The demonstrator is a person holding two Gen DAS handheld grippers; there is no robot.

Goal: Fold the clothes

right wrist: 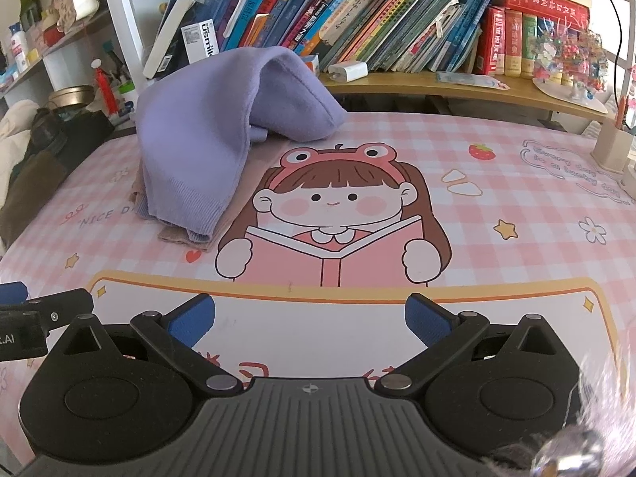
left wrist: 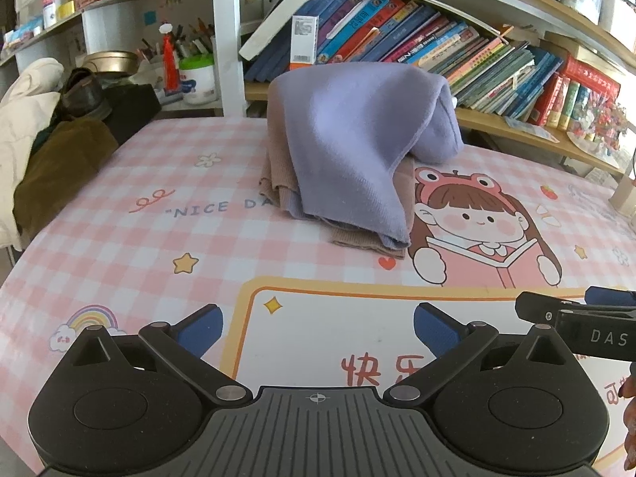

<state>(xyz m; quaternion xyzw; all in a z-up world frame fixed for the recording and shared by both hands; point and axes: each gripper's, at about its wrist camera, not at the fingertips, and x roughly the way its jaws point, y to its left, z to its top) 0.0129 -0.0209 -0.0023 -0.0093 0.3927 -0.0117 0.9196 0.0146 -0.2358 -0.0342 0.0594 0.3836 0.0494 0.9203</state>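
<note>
Holding both tools low over the surface (left wrist: 119, 262), I had my left hand-held gripper (left wrist: 316, 328) spread wide with nothing between its blue pads, and my right hand-held gripper (right wrist: 310, 320) spread the same way, also empty. Ahead of the left one, and ahead and to the left of the right one, sat the purple sweater (left wrist: 357, 139), humped up in a soft mound on top of a flat beige garment (left wrist: 278, 183) that lay on the surface beneath it.

I judged the purple knit light, limp and a little stretchy, likely to sag and slide over the beige layer rather than keep any shape. The ribbed cuff end (right wrist: 190, 218) nearest me looked the best place to pinch, with the other tool taking the far fold.

Beyond the clothes, a pen pot (left wrist: 190, 49) held pens and pencils. A white tub (left wrist: 197, 79) stood beside it; what it held, I could not tell.
</note>
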